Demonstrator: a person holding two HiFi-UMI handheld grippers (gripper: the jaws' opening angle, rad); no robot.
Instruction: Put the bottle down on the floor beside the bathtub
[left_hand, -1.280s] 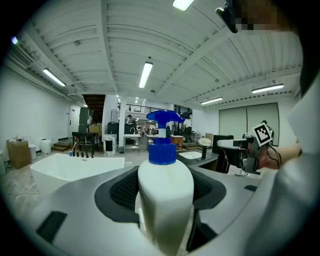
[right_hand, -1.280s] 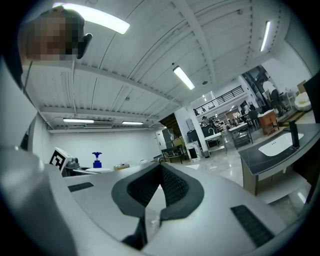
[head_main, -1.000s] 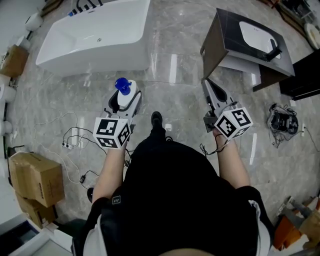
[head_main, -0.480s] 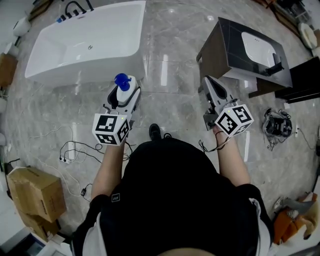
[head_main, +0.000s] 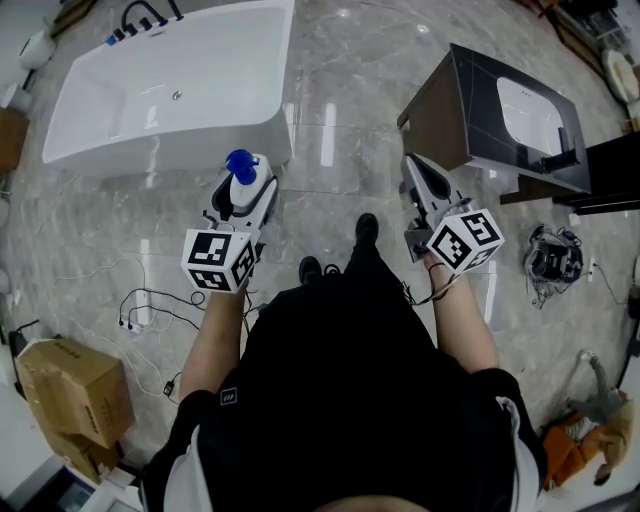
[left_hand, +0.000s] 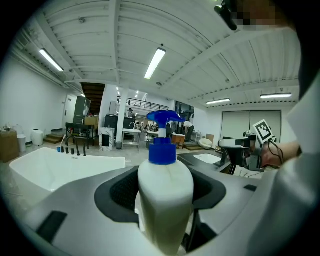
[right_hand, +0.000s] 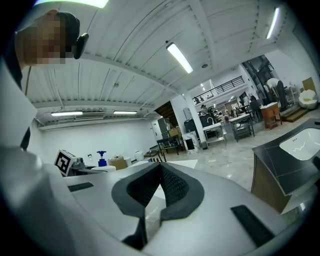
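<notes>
The white pump bottle (left_hand: 165, 192) stands upright, pinched between the fingers of the left gripper (head_main: 247, 188), above the floor (head_main: 340, 130) near the bathtub (head_main: 170, 100). Lower it straight until its base sits flat (only then spread the fingers). The right gripper (head_main: 412, 168) has its fingers pressed together, empty.

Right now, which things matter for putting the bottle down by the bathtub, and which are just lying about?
For the job: bottle, held in the left tool; bathtub; floor beside it.
Lying about: sink cabinet; cardboard box; cables; the right tool, shut and empty.
</notes>
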